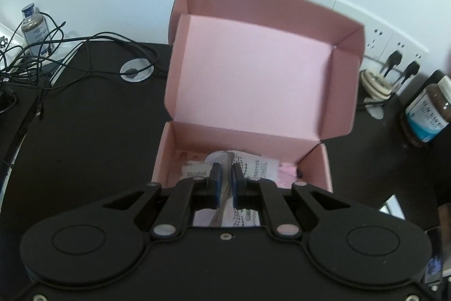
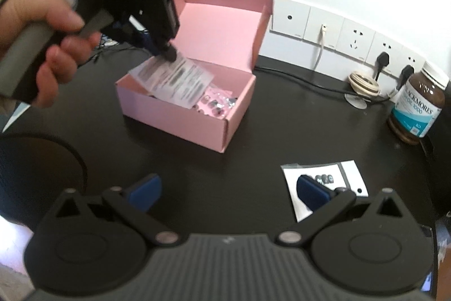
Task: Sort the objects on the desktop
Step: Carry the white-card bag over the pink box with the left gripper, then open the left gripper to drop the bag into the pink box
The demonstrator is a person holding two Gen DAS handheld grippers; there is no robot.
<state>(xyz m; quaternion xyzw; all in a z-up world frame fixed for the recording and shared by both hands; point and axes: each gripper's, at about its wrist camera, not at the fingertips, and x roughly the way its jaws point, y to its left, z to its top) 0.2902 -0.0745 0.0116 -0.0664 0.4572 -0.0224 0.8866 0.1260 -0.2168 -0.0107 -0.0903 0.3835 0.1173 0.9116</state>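
Left wrist view: left gripper (image 1: 225,182) fingers clamped on a white printed sachet (image 1: 242,216), held over the open pink box (image 1: 318,168) on the black desk (image 1: 93,137).

Right wrist view: right gripper (image 2: 228,188) fingers spread wide, nothing between them; a white packet (image 2: 349,177) lies flat on the desk beside one finger. The sachet (image 2: 174,81) is thin, rectangular, with dark blurred text.

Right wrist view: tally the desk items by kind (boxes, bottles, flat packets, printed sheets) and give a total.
Pink cardboard box with open lid: 1
Brown supplement bottle with white cap: 1
White flat packet lying on the black desk: 1
White printed paper sheet, held over the box by the left claw: 1
Total: 4
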